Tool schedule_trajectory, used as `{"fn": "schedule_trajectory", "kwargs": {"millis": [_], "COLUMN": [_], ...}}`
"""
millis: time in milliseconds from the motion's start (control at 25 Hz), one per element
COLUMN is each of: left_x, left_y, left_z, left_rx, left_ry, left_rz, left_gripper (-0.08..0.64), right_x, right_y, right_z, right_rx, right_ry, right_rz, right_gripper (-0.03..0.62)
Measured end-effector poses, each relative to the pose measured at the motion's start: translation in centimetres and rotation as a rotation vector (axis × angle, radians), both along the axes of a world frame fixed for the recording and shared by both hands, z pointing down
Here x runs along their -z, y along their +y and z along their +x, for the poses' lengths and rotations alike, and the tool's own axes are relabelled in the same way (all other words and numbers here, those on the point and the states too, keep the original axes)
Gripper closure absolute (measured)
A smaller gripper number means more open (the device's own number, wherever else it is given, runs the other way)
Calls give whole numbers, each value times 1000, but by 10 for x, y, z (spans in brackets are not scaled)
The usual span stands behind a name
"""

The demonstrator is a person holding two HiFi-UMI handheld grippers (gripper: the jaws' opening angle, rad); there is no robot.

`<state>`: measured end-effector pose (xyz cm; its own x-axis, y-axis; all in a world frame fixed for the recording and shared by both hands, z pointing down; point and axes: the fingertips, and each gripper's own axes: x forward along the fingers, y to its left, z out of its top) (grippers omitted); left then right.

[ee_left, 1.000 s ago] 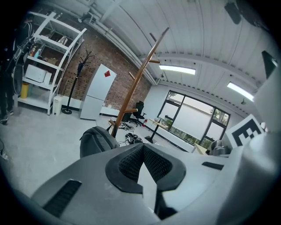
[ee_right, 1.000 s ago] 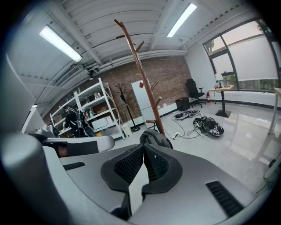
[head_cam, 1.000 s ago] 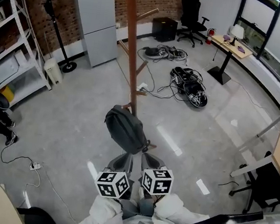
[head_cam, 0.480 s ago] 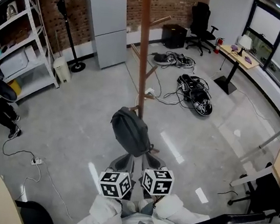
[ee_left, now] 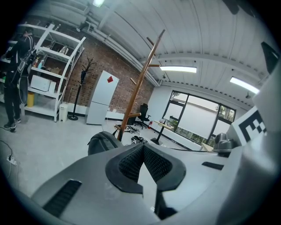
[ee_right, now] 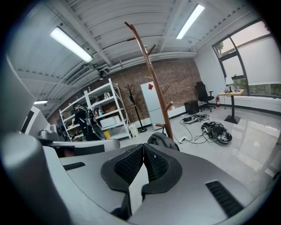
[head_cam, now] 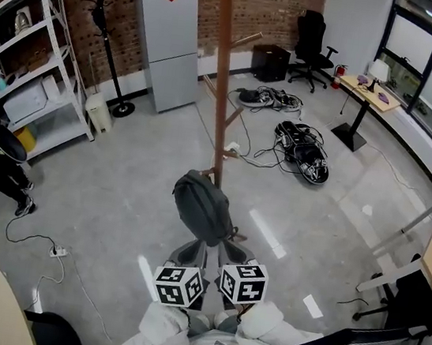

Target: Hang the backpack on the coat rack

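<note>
Our left gripper (ee_left: 143, 147) and right gripper (ee_right: 143, 147), fingers shut on nothing visible, may shove the dark grey fabric backpack (head_cam: 199, 205) away from the tall brown wooden coat rack (head_cam: 220, 89).

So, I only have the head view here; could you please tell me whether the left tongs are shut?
Observer: Yes, the left tongs are shut, pads together, nothing between them.
Operator: Thank you, and the right ones?
Observer: The right tongs are shut and empty too; the backpack shows just beyond their tips.
Operator: Are the coat rack's top pegs free?
Observer: Yes, the coat rack carries nothing on its upper pegs.
</note>
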<state>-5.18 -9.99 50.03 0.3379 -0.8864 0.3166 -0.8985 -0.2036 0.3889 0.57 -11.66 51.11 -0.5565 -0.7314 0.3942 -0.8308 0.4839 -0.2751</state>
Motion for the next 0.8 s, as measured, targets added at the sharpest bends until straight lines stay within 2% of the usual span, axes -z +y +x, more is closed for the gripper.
{"fn": "schedule_trajectory", "kwargs": {"millis": [800], "left_x": [-4], "left_y": [12], "left_z": [-4], "left_rx": [31], "left_ry": [-17], "left_rz": [-10], "left_gripper": [558], "right_x": [0], "right_y": [7], "right_z": [-11], "right_rx": [42], "right_ry": [28], "right_rz": [14], "right_gripper": [580]}}
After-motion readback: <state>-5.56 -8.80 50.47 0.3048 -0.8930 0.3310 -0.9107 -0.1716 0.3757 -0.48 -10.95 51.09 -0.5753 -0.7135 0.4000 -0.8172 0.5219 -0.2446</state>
